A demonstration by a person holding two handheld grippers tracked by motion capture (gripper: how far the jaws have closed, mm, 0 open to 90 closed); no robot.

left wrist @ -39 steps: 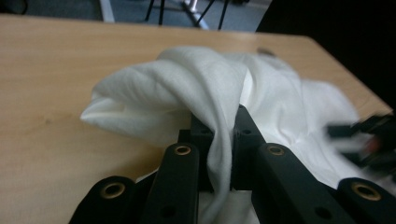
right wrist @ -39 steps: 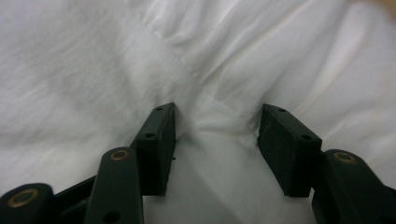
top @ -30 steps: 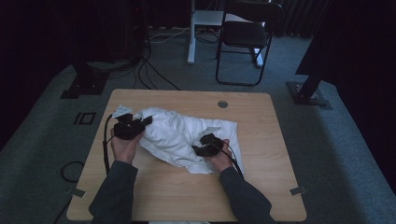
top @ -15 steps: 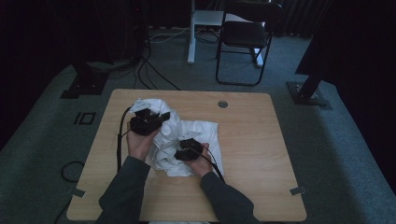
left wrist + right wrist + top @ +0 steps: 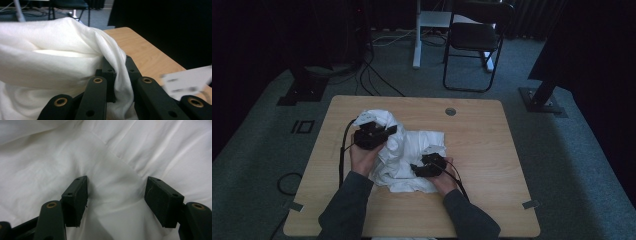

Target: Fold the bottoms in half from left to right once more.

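Light wood-grain surface (image 5: 492,150), rectangular with rounded corners, one round cable port (image 5: 450,111) near its far edge; it stands on grey carpet (image 5: 582,165) in a dim room hung with dark drapes. Beyond the far edge: a black folding chair (image 5: 472,45), a white upright post (image 5: 416,35), loose cables (image 5: 372,75) on the floor and black stand bases (image 5: 543,100) to either side. A white cloth (image 5: 412,150) lies bunched on the left-centre of the surface. The left gripper (image 5: 371,136) sits at the cloth's upper left with its fingers (image 5: 110,75) closed on a raised fold, fabric draped between and over them. The right gripper (image 5: 428,165) rests on the cloth's near right portion; its fingers (image 5: 77,195) have just been opening and stand apart, tips pressed onto the cloth (image 5: 112,202), nothing pinched between them. Both sleeves enter from the near edge
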